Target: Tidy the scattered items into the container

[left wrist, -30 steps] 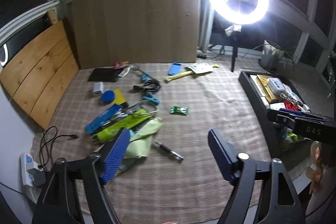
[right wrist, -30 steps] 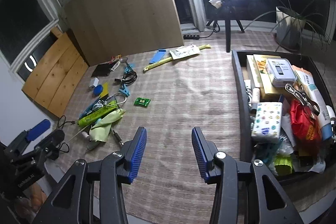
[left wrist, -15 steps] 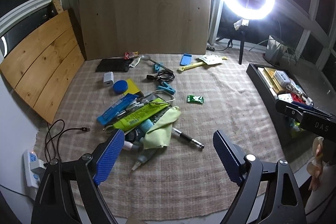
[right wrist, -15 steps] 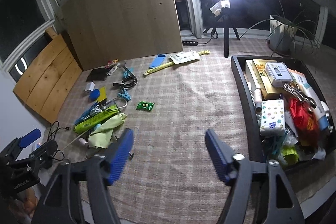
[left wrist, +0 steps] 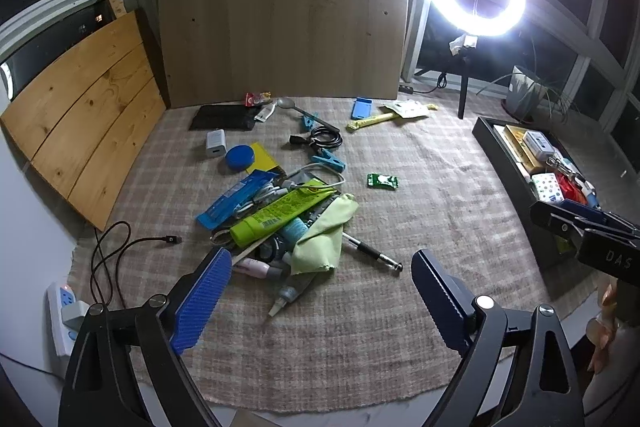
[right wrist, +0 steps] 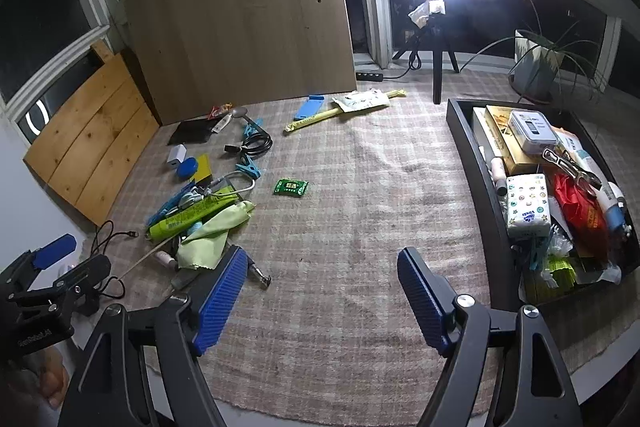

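Tidying partway — black tray (right wrist: 476,195) already crowded, pile around green tube (left wrist: 280,215) still waiting on rug (left wrist: 420,219); left gripper (left wrist: 316,291) and right gripper (right wrist: 320,291) just spreading, both empty.

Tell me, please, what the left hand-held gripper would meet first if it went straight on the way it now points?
Probably the yellow-green cloth at the near edge of the pile, or the black pen-like tool beside it; depth is unclear. The left hand-held gripper is open and empty.

A rug (right wrist: 360,187) covers the floor. On its left lies a heap of items around a tube (left wrist: 280,215) and cloth (left wrist: 324,239). A tray (right wrist: 476,187) on the right holds boxes and packets. A board (left wrist: 280,19) stands behind.
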Demonstrator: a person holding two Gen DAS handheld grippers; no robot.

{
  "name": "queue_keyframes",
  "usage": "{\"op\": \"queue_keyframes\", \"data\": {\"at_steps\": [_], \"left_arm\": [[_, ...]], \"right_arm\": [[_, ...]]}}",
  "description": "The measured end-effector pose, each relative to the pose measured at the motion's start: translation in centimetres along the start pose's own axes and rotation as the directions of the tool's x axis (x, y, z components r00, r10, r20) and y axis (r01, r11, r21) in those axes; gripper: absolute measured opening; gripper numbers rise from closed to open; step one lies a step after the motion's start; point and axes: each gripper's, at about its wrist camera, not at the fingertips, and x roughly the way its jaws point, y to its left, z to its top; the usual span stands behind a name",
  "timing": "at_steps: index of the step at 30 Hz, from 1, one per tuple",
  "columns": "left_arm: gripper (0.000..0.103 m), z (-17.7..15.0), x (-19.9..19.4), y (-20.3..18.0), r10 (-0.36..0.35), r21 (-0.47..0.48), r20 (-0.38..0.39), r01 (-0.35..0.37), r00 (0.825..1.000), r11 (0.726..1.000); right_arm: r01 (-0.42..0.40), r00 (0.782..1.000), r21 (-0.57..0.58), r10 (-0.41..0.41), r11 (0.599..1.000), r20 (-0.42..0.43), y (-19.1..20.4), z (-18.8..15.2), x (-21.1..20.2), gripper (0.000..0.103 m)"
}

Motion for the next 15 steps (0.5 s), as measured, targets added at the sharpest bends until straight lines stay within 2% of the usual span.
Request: {"op": "queue_keyframes", "data": {"at_steps": [15], "left_arm": [[0.094, -0.87, -0.39, 0.97, 0.017, -0.038, -0.004, -0.017, 1.000, 0.999]], "right_arm": [[-0.016, 1.000, -0.010, 0.016, 1.000, -0.004, 1.11, -0.56, -0.24, 0.076]]}}
